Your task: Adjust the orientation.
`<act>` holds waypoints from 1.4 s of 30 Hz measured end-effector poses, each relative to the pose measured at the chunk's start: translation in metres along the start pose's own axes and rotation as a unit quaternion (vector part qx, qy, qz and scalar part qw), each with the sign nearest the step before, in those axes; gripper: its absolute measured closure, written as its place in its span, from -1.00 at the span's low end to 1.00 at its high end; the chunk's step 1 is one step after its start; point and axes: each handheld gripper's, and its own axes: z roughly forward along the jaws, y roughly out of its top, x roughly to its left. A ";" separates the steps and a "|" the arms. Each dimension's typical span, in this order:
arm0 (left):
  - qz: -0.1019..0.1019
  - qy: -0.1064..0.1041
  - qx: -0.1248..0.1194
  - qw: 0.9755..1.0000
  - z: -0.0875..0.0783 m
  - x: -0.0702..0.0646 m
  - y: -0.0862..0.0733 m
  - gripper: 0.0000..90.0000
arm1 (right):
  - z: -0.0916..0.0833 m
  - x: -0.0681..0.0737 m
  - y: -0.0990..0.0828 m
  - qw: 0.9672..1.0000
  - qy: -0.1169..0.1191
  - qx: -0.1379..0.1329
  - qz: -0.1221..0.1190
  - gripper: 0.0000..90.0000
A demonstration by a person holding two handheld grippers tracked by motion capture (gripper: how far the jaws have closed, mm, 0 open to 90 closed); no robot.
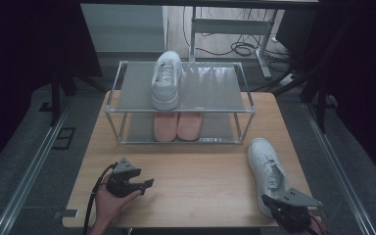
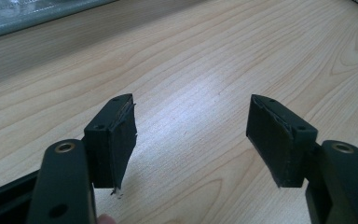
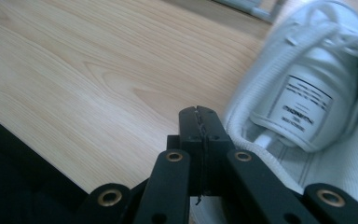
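Observation:
A white sneaker [image 1: 267, 166] lies on the wooden table [image 1: 200, 181] at the right, toe toward the rack. My right gripper [image 1: 270, 200] is at its heel near the table's front edge. In the right gripper view the right gripper [image 3: 199, 114] has its pads pressed together with nothing between them, just left of the sneaker's heel collar [image 3: 307, 93]. At the front left, a hand holds my left gripper [image 1: 147, 185] just above the table. In the left gripper view the left gripper [image 2: 191, 135] stands open over bare wood.
A metal two-shelf rack [image 1: 210, 88] stands at the back of the table. A second white sneaker [image 1: 166, 81] sits on its top shelf and a pink pair [image 1: 177, 126] on the lower one. Dark floor and rails surround the table.

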 end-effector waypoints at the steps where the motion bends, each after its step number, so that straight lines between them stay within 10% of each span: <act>1: 0.000 0.000 0.000 1.000 0.000 0.000 0.000 -0.26 | -0.002 -0.002 -0.002 1.000 -0.004 0.000 0.003 1.00; 28: 0.001 -0.001 0.003 1.000 0.003 -0.001 0.000 -0.26 | -0.025 -0.053 -0.027 0.997 -0.057 0.038 0.025 1.00; 42: 0.002 0.000 0.002 1.000 0.003 -0.001 0.000 -0.26 | -0.022 -0.053 0.008 1.000 -0.006 -0.006 0.014 1.00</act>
